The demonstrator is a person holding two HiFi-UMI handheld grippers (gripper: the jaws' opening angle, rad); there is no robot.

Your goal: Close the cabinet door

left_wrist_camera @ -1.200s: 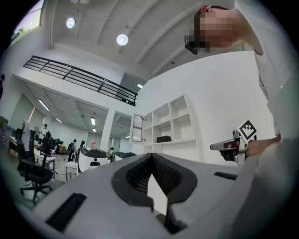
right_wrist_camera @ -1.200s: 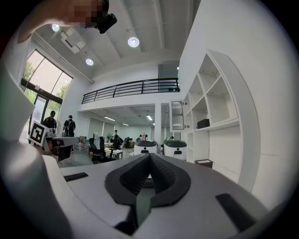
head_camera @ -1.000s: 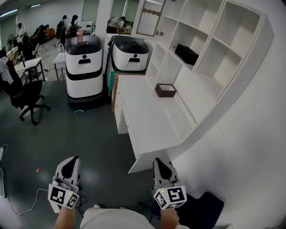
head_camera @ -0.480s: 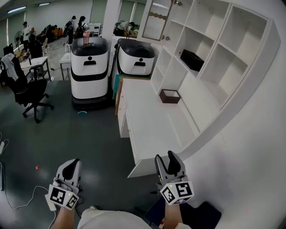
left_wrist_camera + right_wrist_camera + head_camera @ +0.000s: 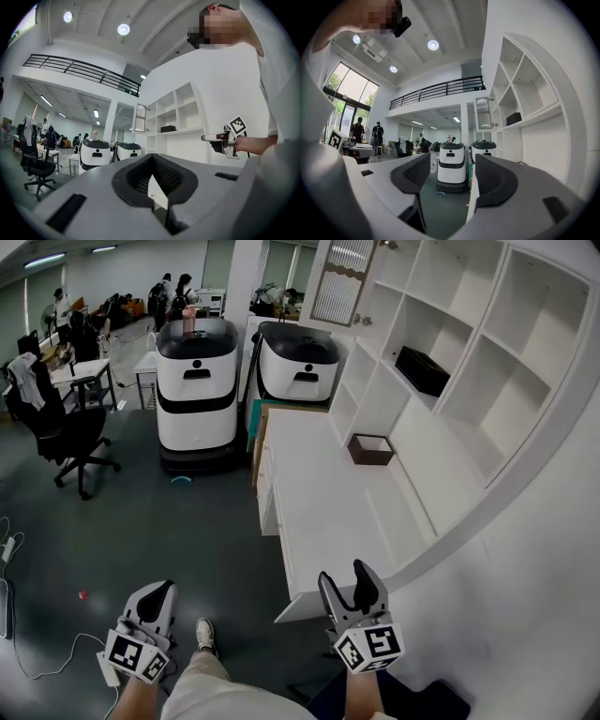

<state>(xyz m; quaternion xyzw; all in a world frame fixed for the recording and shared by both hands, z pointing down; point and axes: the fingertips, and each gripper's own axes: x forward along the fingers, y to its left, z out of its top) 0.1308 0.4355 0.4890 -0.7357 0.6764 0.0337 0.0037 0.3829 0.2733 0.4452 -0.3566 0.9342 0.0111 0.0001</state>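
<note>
Readable text, brands, numbers, signs: none that I can make out.
Left gripper [image 5: 157, 594], white cube with black square markers [image 5: 136, 654]: coded pattern only, no letters or digits.
Right gripper [image 5: 345, 581], matching white marker cube [image 5: 367, 647]: the same.
Two white-and-black rounded floor robots [image 5: 197, 381]: any print too small to read.

Bright, even light falls from round ceiling lamps [image 5: 433, 45] high above the fingers [image 5: 494, 180], and windows [image 5: 347, 89] glow to their left. Picture edges bow and darken; the near fingers look soft.
</note>
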